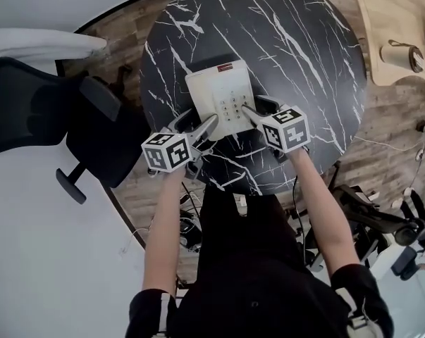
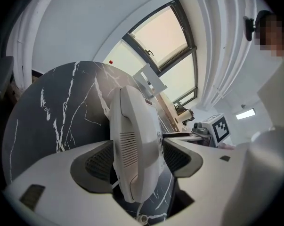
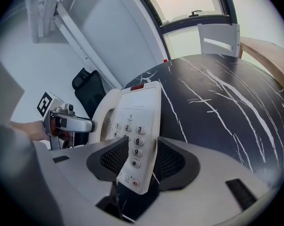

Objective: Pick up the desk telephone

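Your head camera looks steeply down from well above the table (image 1: 304, 62), taking in the left gripper (image 1: 204, 122) and right gripper (image 1: 256, 109) at the desk telephone (image 1: 219, 90). Each gripper camera sits just behind its own jaws, very near the telephone. The left one faces across the table toward a window (image 2: 165, 41), the right one toward an office chair (image 3: 87, 86). All three views share telephone and table, and each gripper view catches the other gripper.

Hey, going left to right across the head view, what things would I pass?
Black mesh office chair → left gripper → white push-button desk telephone → right gripper → pale wooden tabletop.
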`<state>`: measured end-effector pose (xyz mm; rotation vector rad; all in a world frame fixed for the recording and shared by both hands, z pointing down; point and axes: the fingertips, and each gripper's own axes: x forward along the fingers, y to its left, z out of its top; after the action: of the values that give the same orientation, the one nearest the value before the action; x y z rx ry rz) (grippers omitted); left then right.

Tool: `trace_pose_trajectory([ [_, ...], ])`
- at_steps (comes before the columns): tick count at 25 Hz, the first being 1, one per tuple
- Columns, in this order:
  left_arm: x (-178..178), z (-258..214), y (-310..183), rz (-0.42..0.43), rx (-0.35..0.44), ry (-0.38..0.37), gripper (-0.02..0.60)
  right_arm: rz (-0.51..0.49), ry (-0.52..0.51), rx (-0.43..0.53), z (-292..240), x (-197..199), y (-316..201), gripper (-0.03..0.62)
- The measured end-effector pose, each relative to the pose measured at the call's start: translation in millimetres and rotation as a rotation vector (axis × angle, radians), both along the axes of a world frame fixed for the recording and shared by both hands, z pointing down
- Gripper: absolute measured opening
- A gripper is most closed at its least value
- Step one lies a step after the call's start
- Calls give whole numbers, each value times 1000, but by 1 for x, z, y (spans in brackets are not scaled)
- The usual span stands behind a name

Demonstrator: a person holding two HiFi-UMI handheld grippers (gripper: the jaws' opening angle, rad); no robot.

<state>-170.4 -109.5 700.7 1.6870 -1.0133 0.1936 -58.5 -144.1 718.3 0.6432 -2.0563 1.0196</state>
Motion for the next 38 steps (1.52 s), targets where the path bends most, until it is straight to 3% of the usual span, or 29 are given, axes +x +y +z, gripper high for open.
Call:
trace_pose_trajectory([
  [25,3,9,-4,55,-7,59,341,-20,-49,-52,10,-4,-3,189],
  [38,6,7,-2,74,-40,2,308,2,5,-53,9,0,1,184],
])
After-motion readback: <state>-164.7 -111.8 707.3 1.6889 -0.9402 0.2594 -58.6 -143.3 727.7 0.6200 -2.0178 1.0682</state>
